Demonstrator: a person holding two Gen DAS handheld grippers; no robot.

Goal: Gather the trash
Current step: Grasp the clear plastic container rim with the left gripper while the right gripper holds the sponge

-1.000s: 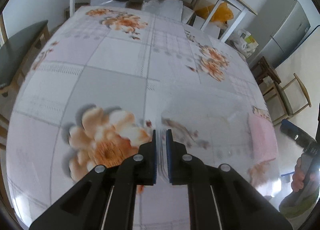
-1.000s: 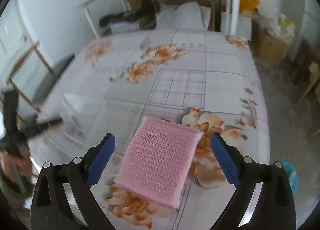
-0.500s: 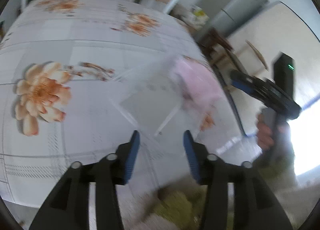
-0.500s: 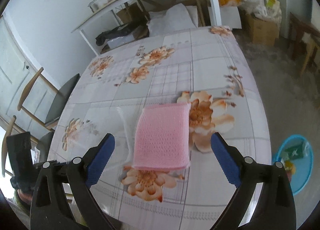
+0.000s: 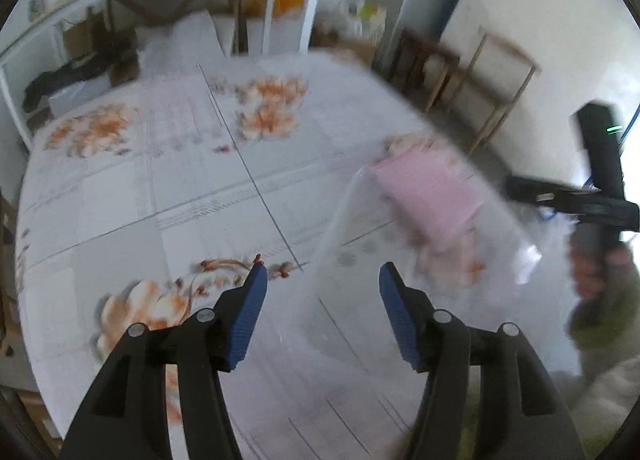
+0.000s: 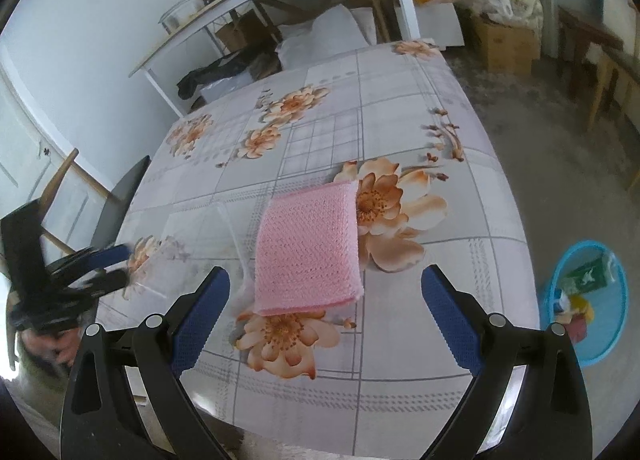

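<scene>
A pink cloth lies flat on a table covered in a floral oilcloth. A clear plastic wrapper (hard to make out) lies just left of the cloth, touching it. The right gripper hovers near the cloth, fingers wide apart, holding nothing. The left gripper is also spread, empty, over the table. A blue bin with rubbish stands on the floor to the right.
</scene>
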